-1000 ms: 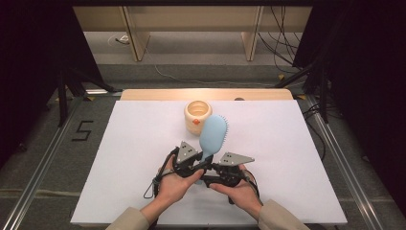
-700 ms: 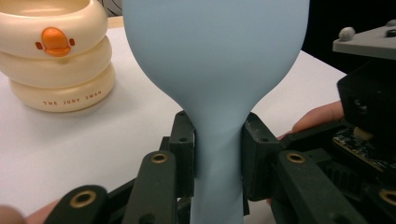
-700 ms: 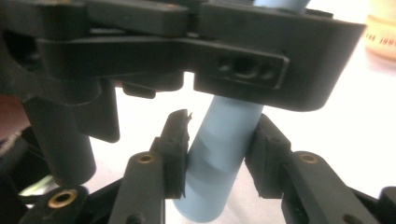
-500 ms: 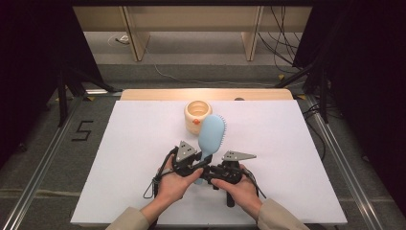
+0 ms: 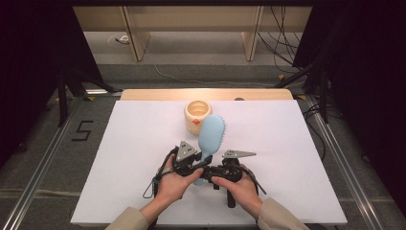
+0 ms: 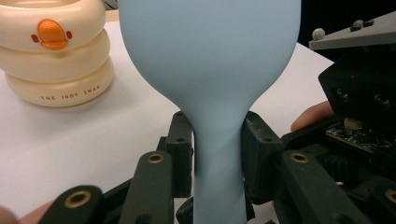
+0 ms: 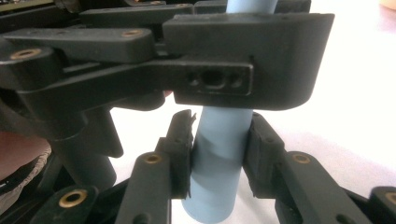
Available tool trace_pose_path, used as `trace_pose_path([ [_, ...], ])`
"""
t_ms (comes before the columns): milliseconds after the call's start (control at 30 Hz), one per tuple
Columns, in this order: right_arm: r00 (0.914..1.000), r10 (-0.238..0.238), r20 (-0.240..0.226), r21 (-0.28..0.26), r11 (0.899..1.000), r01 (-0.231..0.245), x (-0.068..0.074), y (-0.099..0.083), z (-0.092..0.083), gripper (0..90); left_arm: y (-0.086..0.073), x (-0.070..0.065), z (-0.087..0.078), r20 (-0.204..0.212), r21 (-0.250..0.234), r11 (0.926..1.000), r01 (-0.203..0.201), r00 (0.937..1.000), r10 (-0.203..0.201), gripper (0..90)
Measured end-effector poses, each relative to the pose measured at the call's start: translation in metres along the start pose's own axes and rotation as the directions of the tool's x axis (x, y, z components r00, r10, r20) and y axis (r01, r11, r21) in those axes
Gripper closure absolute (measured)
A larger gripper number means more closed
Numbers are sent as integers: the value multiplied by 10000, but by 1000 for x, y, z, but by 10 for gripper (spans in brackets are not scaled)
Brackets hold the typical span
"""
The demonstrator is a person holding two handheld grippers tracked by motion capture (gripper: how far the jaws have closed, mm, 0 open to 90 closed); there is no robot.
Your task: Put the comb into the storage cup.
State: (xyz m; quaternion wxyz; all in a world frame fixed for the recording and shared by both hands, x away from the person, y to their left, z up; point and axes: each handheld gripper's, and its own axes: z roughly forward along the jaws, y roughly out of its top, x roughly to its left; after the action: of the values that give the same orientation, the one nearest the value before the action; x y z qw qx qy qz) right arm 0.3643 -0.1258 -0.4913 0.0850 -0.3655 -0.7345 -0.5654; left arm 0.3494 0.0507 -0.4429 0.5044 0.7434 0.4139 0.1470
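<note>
Near the table's (image 5: 119, 143) front edge, both grippers are clamping the blue hairbrush's (image 5: 211, 135) handle, the left gripper (image 5: 194, 160) above the right gripper (image 5: 208, 173), apparently mid-handover; next, 1 must let go.

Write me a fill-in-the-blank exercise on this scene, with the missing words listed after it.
1. Both hand-held grippers clamp the handle of a light blue ____.
2. The cream cup has an ____ duck bill on its side.
3. The brush head points toward the ____.
4. Everything sits on a ____ table.

Missing words: hairbrush; orange; cup; white
</note>
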Motion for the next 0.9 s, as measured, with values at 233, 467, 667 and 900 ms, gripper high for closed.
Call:
trace_pose_path([
  [233,9998,168,50,81,9998,-169,-1,2,-1,668,0,1,0,68,64,9999,-81,9999,81,629],
  [467,9994,340,-14,14,9994,-340,-2,2,-2,669,0,2,0,214,-1,9996,-272,9994,272,558],
  [667,9991,415,-114,-177,9990,-417,-1,2,-3,669,2,3,0,257,-50,9990,-436,9987,437,500],
  [900,9989,464,-99,-169,9988,-466,-2,3,-4,670,5,5,-2,462,-71,9989,-472,9978,474,429],
])
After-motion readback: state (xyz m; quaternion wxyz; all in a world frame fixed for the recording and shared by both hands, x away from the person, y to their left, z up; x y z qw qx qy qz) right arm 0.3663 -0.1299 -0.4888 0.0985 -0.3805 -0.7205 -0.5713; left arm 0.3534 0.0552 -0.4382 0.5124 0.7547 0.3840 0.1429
